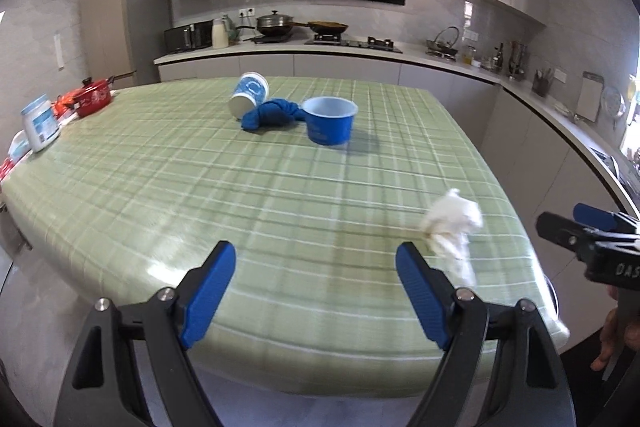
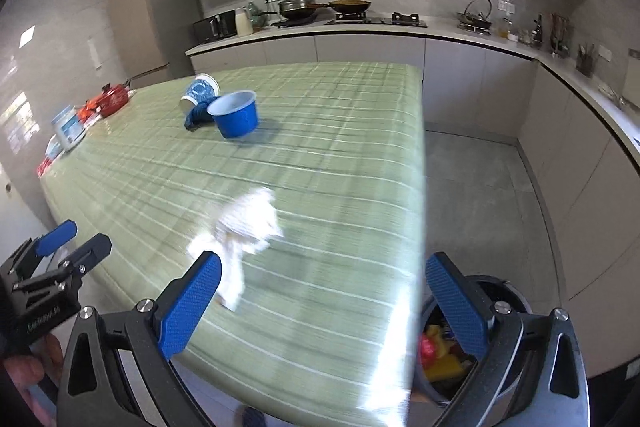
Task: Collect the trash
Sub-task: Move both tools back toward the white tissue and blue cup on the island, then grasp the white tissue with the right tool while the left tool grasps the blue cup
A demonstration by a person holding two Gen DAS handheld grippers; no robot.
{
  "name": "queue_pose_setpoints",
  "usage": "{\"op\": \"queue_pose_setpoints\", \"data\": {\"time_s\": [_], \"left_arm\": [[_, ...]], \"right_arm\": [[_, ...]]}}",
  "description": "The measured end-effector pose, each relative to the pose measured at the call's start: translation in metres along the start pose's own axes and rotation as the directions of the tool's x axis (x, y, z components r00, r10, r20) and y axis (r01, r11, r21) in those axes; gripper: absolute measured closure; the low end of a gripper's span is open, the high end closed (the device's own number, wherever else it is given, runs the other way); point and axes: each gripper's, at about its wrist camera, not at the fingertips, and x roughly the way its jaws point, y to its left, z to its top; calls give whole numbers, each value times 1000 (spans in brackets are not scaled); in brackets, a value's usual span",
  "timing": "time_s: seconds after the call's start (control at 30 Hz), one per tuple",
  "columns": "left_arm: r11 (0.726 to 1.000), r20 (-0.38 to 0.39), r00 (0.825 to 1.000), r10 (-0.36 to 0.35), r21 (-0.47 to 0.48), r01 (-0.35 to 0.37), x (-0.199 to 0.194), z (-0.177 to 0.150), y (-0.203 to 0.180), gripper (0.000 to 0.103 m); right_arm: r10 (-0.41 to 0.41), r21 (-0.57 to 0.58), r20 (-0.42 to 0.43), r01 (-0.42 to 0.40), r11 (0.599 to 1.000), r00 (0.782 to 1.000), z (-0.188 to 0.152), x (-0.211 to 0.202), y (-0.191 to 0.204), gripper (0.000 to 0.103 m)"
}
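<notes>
Fingers of the left gripper (image 1: pixel 316 291) stand wide apart at the bottom of its view, nothing between them; the right gripper (image 2: pixel 324 301) likewise gapes empty. One crumpled white tissue (image 2: pixel 244 227) lies on the green checked table (image 2: pixel 320 167), in the lower middle of the right view, just past the right gripper's left finger (image 2: pixel 192 307). One bin (image 2: pixel 444 355) with coloured rubbish shows lower right, below the table edge. Farther, in the upper middle of the left view, sit one blue bowl (image 1: pixel 329 125), one blue cloth (image 1: pixel 272 114) and one tipped paper cup (image 1: pixel 249 94), huddled close together.
</notes>
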Motion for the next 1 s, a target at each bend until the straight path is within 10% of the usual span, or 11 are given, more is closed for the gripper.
{"op": "queue_pose_setpoints", "data": {"time_s": [0.33, 0.57, 1.0], "left_arm": [[990, -84, 990, -115, 75, 121, 46, 29, 58, 19], [981, -111, 980, -168, 84, 177, 77, 46, 58, 20], [978, -163, 973, -161, 106, 179, 163, 95, 10, 20]], "right_arm": [[-95, 111, -130, 109, 988, 987, 7, 73, 67, 12], [-128, 115, -204, 153, 981, 971, 12, 108, 69, 53], [-114, 124, -223, 144, 982, 968, 77, 173, 34, 57]]}}
